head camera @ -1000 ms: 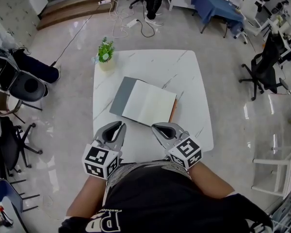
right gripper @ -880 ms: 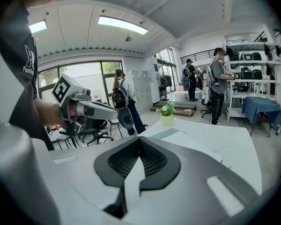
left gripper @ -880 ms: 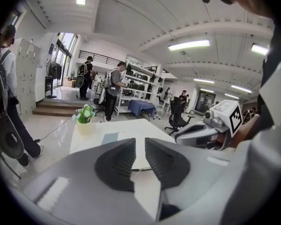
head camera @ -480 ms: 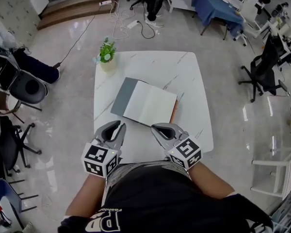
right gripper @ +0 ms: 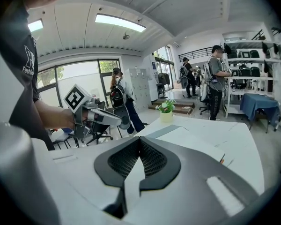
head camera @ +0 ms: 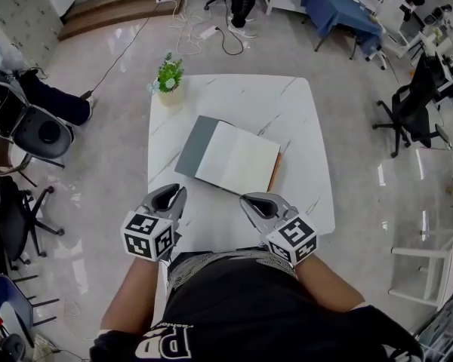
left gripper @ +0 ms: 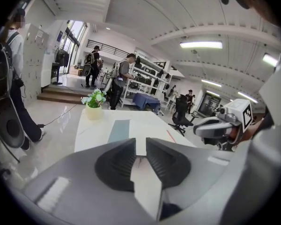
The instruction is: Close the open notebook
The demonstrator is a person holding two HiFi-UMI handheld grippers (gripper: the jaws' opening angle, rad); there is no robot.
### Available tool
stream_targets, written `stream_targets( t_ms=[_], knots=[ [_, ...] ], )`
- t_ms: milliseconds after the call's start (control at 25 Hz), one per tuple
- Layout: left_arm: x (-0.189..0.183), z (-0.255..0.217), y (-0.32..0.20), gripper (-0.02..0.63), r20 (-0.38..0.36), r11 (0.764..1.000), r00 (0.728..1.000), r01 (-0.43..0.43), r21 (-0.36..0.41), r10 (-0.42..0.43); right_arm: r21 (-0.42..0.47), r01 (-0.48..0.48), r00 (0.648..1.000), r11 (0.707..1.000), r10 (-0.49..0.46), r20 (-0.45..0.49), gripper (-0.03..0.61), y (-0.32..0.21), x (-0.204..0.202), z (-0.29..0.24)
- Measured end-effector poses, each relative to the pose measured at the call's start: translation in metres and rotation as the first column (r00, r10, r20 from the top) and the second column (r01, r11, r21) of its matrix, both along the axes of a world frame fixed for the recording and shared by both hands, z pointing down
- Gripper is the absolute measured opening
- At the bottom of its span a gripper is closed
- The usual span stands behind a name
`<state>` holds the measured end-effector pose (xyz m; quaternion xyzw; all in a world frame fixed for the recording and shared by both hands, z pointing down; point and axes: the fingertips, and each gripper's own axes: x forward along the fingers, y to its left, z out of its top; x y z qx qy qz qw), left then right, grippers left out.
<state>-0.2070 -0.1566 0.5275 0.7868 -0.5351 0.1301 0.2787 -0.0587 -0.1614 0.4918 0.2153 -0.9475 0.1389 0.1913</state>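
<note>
Notebook (head camera: 234,161) has cream pages, grey cover, orange edge. Table (head camera: 287,111) is white marble with grey veins. Plant (head camera: 170,72) is green.

Open lab-like workspace: glossy floor (head camera: 98,172), swivel chairs (head camera: 411,104), metal shelving (left gripper: 147,76), trailing cables (head camera: 226,44), ceiling strip lights (left gripper: 201,44).

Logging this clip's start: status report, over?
Left gripper jaws slightly apart, empty; right gripper shut, empty. Notebook lies open on table, untouched. Potted plant at far corner, clear.
</note>
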Motion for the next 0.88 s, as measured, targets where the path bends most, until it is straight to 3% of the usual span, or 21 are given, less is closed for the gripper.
stream_targets(
  t_ms=[280, 640, 880],
  knots=[
    [-0.032, 0.03, -0.009, 0.075, 0.007, 0.997, 0.999, 0.048, -0.067, -0.048, -0.017, -0.05, 0.999, 0.999, 0.05, -0.004, 0.0, -0.002, 0.009, 0.005],
    [-0.048, 0.065, -0.027, 0.075, 0.0, 0.992, 0.997, 0.077, -0.098, -0.077, -0.027, -0.087, 0.996, 0.996, 0.087, -0.017, 0.0, 0.001, 0.017, 0.009],
    [-0.054, 0.096, -0.041, 0.075, -0.104, 0.984, 0.99, 0.075, -0.159, -0.093, -0.04, -0.098, 0.995, 0.994, 0.097, -0.032, 0.0, 0.003, 0.018, 0.011]
  ],
)
